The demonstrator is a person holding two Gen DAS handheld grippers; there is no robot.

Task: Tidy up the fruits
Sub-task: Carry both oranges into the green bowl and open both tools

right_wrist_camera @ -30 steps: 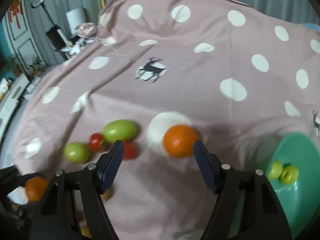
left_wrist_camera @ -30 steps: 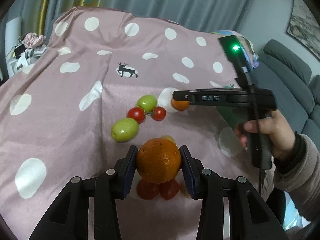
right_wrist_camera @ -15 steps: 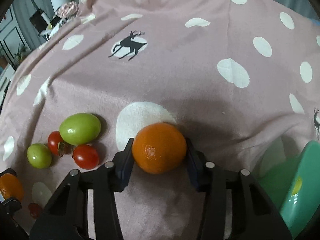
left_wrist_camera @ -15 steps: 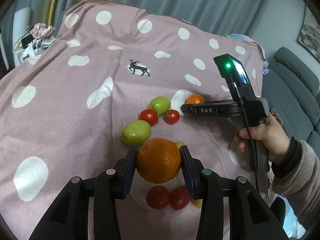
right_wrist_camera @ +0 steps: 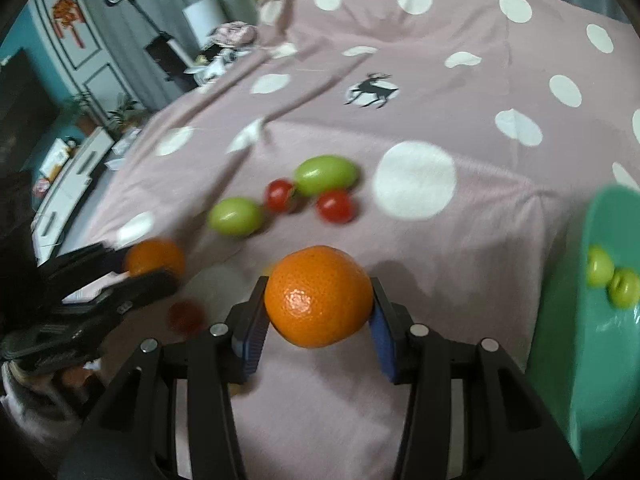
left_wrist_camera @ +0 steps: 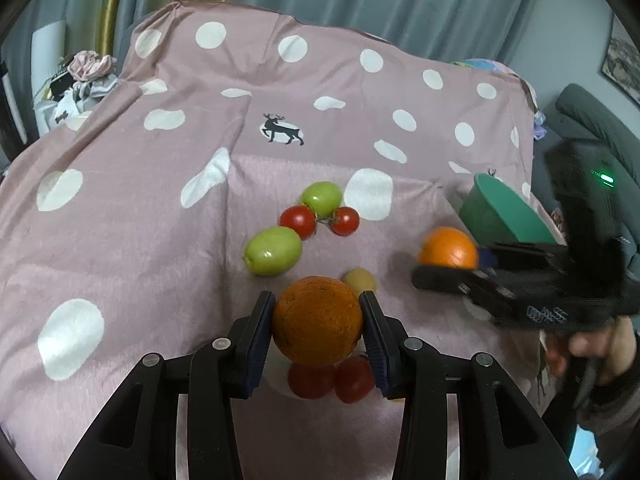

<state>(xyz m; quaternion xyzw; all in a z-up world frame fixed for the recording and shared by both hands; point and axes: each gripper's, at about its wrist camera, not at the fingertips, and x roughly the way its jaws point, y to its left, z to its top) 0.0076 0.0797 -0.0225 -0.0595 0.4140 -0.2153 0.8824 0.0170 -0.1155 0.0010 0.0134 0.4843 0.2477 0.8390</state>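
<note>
curtains (left_wrist_camera: 400,8): grey, rear wall | sofa (left_wrist_camera: 592,120): grey, right | cabinet (right_wrist_camera: 72,168): white, left | wall (right_wrist_camera: 24,32): teal

Your left claw (left_wrist_camera: 317,326) is matt black plastic with silvery metal screws, and the orange (left_wrist_camera: 317,322) in it is rough, pebbled and dull. The cloth (left_wrist_camera: 120,240) is soft, matt and slightly fuzzy; the tomatoes (left_wrist_camera: 298,220) and green bowl (right_wrist_camera: 600,320) shine smooth.

Two tomatoes (left_wrist_camera: 330,380) half hidden under the held orange (left_wrist_camera: 317,322); green bowl (right_wrist_camera: 600,320) cut off at the right edge.
</note>
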